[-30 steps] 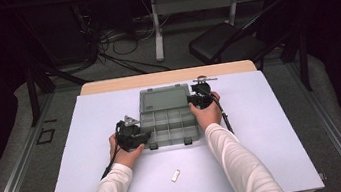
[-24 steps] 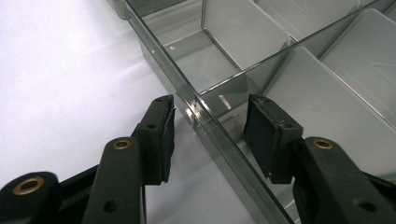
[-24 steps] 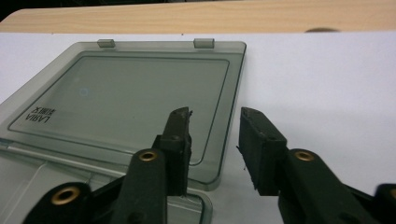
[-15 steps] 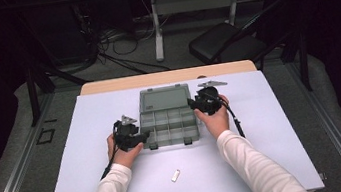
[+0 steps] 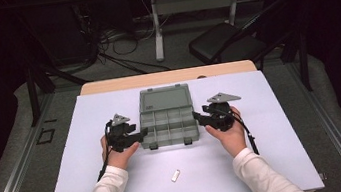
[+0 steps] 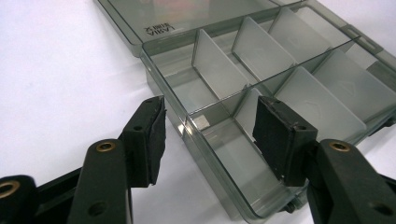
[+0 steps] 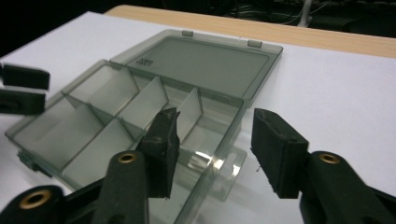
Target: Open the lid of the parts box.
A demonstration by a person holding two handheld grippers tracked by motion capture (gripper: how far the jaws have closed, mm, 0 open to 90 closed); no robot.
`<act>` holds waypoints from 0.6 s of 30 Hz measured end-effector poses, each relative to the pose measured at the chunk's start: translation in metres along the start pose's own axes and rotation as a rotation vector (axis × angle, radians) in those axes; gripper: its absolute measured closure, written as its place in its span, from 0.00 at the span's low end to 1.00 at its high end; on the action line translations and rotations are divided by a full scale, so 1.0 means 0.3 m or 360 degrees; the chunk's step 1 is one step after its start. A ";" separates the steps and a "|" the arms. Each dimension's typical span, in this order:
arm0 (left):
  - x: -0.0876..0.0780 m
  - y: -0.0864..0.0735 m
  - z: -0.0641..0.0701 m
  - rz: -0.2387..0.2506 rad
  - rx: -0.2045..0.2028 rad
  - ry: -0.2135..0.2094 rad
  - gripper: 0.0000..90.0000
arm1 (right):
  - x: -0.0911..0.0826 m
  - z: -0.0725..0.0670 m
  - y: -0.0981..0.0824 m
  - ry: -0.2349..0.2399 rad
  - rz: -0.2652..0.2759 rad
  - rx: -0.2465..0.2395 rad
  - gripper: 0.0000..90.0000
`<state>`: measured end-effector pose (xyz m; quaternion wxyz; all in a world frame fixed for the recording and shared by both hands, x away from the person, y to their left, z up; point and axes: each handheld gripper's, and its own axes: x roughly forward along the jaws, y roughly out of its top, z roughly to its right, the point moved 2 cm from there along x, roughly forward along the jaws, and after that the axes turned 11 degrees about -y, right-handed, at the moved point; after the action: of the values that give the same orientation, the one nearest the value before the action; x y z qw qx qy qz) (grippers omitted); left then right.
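A smoky grey compartment box [image 5: 168, 125] lies open mid-table, its lid [image 5: 165, 98] flat behind it and its compartments bare. My left gripper [image 5: 137, 135] is at the box's left end. In the left gripper view its jaws have just been opening: they straddle the box's end wall [image 6: 187, 122] near the front corner, pads off it. My right gripper [image 5: 199, 118] is at the box's right end. Its jaws have also just been opening and stand apart over that end's wall [image 7: 233, 135], gripping nothing. A small white piece [image 5: 175, 175] lies on the mat in front.
A white mat [image 5: 283, 125] covers the wooden table [image 5: 106, 86]. Beyond the table's far edge stand a dark chair [image 5: 221, 41] and another table's legs, with cables on the floor. The left gripper's jaws [image 7: 23, 88] show at the left of the right gripper view.
The right hand has come away from the lid's right side, moving right and toward the near edge, its jaws widening. The left gripper's jaws have widened a little at the box's left end.
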<state>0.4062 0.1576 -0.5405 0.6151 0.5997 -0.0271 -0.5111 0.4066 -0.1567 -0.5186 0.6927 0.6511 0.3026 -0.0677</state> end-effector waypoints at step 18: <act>-0.066 0.017 -0.006 0.0097 -0.0081 -0.0020 0.43 | -0.052 -0.017 -0.041 0.0141 -0.0065 -0.0097 0.32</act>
<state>0.4011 0.1707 -0.5257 0.6454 0.5795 -0.0361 -0.4964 0.3863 -0.1585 -0.5213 0.6966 0.6258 0.3482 -0.0436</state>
